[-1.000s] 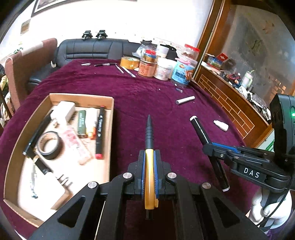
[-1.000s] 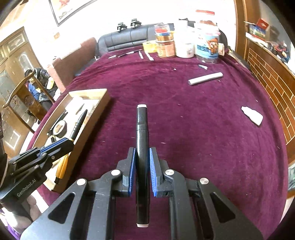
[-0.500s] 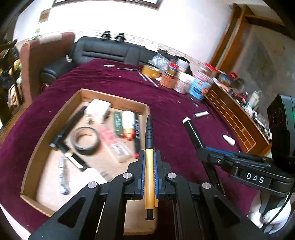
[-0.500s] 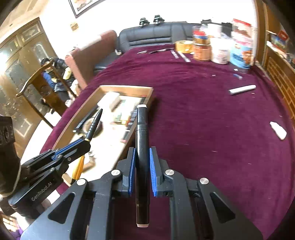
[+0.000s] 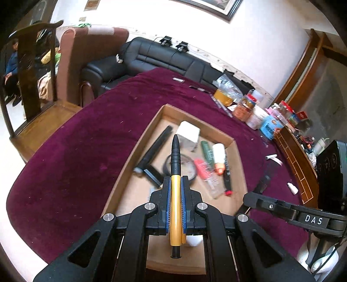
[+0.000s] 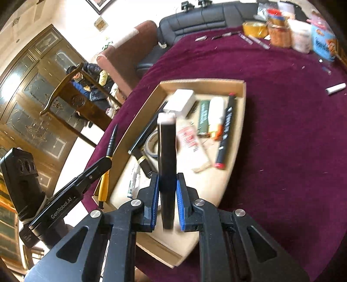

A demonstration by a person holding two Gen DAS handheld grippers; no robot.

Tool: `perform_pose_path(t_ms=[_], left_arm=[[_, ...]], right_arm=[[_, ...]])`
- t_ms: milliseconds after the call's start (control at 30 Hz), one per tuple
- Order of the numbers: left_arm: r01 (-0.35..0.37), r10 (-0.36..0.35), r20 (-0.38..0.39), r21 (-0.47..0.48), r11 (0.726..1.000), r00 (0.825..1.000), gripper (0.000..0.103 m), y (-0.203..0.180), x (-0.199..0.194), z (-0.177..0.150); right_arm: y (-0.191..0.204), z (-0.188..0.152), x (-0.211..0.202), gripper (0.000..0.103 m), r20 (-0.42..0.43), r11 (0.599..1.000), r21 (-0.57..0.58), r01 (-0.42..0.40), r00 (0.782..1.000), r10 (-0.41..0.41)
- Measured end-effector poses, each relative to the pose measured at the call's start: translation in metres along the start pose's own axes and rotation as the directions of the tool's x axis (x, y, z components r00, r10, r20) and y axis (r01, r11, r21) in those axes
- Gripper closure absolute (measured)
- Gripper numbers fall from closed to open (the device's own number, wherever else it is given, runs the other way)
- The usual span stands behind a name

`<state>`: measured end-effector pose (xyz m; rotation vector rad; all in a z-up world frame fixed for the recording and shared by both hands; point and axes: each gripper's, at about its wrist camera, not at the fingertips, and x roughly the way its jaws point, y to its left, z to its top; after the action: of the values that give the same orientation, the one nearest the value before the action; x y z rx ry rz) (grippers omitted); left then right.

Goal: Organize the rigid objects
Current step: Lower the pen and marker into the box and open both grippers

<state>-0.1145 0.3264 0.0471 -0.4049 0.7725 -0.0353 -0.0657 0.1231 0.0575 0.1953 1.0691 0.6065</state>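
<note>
Black sofa [image 5: 160, 58], wooden chair [image 6: 71, 95], framed picture [image 5: 219, 6]

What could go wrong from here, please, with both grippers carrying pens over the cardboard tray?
1. The cardboard tray is already crowded with a tape roll, a red-capped marker and a white box; a dropped pen may land on them and roll.
2. The left gripper and right gripper hang close together over the tray, so they could bump.
3. The yellow pen and black marker stick out far beyond the pads and could catch on the contents.
</note>
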Motion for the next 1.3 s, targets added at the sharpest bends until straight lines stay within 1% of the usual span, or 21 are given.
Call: perform_pose_path(t_ms=[100, 267, 433, 600, 667, 700, 733, 767, 800, 867, 967, 1033, 1067, 1100, 1200, 1267, 1300], left_arm=[[-0.011, 0.011, -0.032, -0.008, 1.000, 0.999, 0.097, 0.009, 0.009, -0.003], [-0.024, 0.023, -0.069, -0.010, 1.000, 0.997, 0.097, 0.011, 0.021, -0.005], [-0.073, 0.072, -0.118, -0.008, 0.997, 0.990, 0.097, 0.018, 0.033, -0.008], [-0.116, 0.117, -0.125, 0.016, 0.993, 0.985, 0.096, 0.018, 0.037, -0.009], [-0.139, 0.141, -0.122, 0.026, 0.990, 0.982, 0.096, 0.017, 0.038, -0.007], [-0.155, 0.159, -0.120, 0.036, 0.987, 0.980, 0.096, 0.015, 0.039, -0.006], [-0.185, 0.191, -0.119, 0.056, 0.981, 0.974, 0.092, 0.014, 0.041, -0.006], [-0.221, 0.229, -0.124, 0.077, 0.972, 0.965, 0.091, 0.013, 0.045, -0.006], [-0.224, 0.234, -0.118, 0.089, 0.970, 0.965, 0.090, 0.012, 0.045, -0.006], [-0.230, 0.243, -0.130, 0.106, 0.967, 0.961, 0.089, 0.010, 0.048, -0.006], [-0.226, 0.242, -0.141, 0.122, 0.966, 0.960, 0.079, 0.005, 0.051, -0.005], [-0.215, 0.235, -0.143, 0.142, 0.966, 0.961, 0.064, 0.000, 0.053, -0.004], [-0.207, 0.229, -0.148, 0.151, 0.967, 0.962, 0.060, -0.003, 0.054, -0.005], [-0.195, 0.219, -0.151, 0.159, 0.968, 0.964, 0.053, -0.006, 0.055, -0.005], [-0.180, 0.205, -0.159, 0.159, 0.971, 0.966, 0.052, -0.011, 0.053, -0.008], [-0.164, 0.184, -0.147, 0.136, 0.977, 0.972, 0.052, -0.012, 0.047, -0.009], [-0.150, 0.167, -0.144, 0.121, 0.981, 0.975, 0.052, -0.011, 0.044, -0.008]], right_arm=[[0.005, 0.002, 0.009, 0.089, -0.008, 1.000, -0.021, 0.017, 1.000, -0.017], [0.005, 0.009, 0.030, 0.090, -0.039, 0.995, -0.049, 0.083, 0.996, -0.085], [-0.002, 0.014, 0.048, 0.090, -0.076, 0.993, -0.048, 0.104, 0.991, -0.108], [0.000, 0.014, 0.052, 0.090, -0.082, 0.992, -0.072, 0.099, 0.991, -0.105], [0.000, 0.014, 0.055, 0.090, -0.091, 0.991, -0.076, 0.111, 0.989, -0.118], [-0.002, 0.014, 0.058, 0.090, -0.099, 0.988, -0.081, 0.129, 0.986, -0.137], [-0.002, 0.013, 0.060, 0.089, -0.097, 0.987, -0.083, 0.137, 0.985, -0.145], [-0.004, 0.013, 0.060, 0.090, -0.094, 0.984, -0.089, 0.154, 0.982, -0.162], [-0.003, 0.013, 0.060, 0.088, -0.081, 0.979, -0.100, 0.176, 0.979, -0.185], [-0.006, 0.013, 0.058, 0.088, -0.066, 0.970, -0.104, 0.218, 0.972, -0.226], [-0.013, 0.013, 0.054, 0.088, -0.066, 0.981, -0.062, 0.186, 0.980, -0.190], [-0.012, 0.011, 0.047, 0.088, -0.049, 0.982, -0.063, 0.180, 0.982, -0.183], [-0.010, 0.010, 0.042, 0.088, -0.033, 0.982, -0.072, 0.174, 0.984, -0.177], [-0.008, 0.008, 0.037, 0.086, -0.020, 0.982, -0.077, 0.171, 0.985, -0.173], [-0.006, 0.004, 0.017, 0.086, 0.033, 0.982, -0.088, 0.168, 0.986, -0.166], [-0.010, 0.002, 0.002, 0.085, 0.075, 0.981, -0.077, 0.179, 0.982, -0.173], [-0.012, 0.001, -0.005, 0.084, 0.095, 0.981, -0.067, 0.181, 0.980, -0.174]])
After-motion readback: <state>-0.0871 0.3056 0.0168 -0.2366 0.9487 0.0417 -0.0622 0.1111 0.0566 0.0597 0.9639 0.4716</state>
